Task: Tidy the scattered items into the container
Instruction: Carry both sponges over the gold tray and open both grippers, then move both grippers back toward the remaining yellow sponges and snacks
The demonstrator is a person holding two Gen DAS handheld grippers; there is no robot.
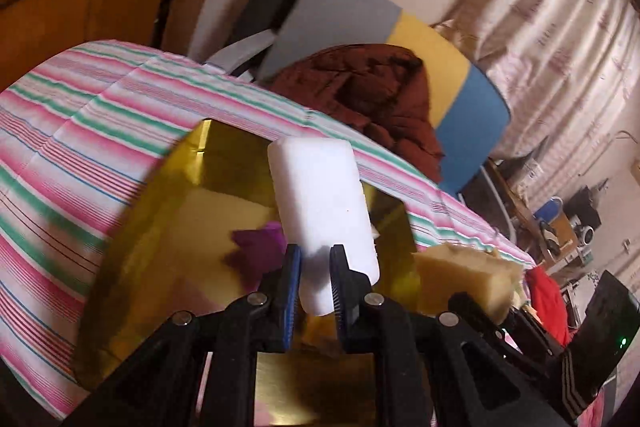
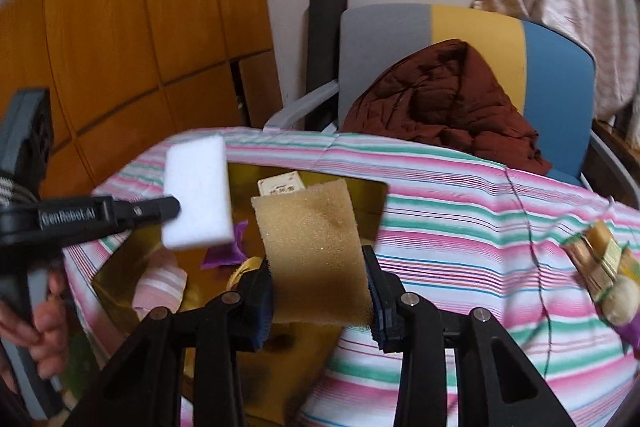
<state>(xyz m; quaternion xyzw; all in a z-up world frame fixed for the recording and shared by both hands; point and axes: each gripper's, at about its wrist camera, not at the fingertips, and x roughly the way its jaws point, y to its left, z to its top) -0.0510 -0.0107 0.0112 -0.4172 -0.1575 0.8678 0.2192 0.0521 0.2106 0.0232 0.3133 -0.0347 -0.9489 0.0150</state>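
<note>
My left gripper is shut on a white sponge block, held above the gold box. In the right wrist view the same white sponge block hangs over the left part of the gold box, with the left gripper reaching in from the left. My right gripper is shut on a tan sponge, also above the box; the tan sponge shows at the right in the left wrist view. Inside the box lie a purple wrapper, a small printed packet and a striped cloth.
The box sits on a table under a pink, green and white striped cloth. A bundle of small items lies at the cloth's right edge. Behind the table stands a grey, yellow and blue chair with a brown jacket. A person's hand holds the left gripper.
</note>
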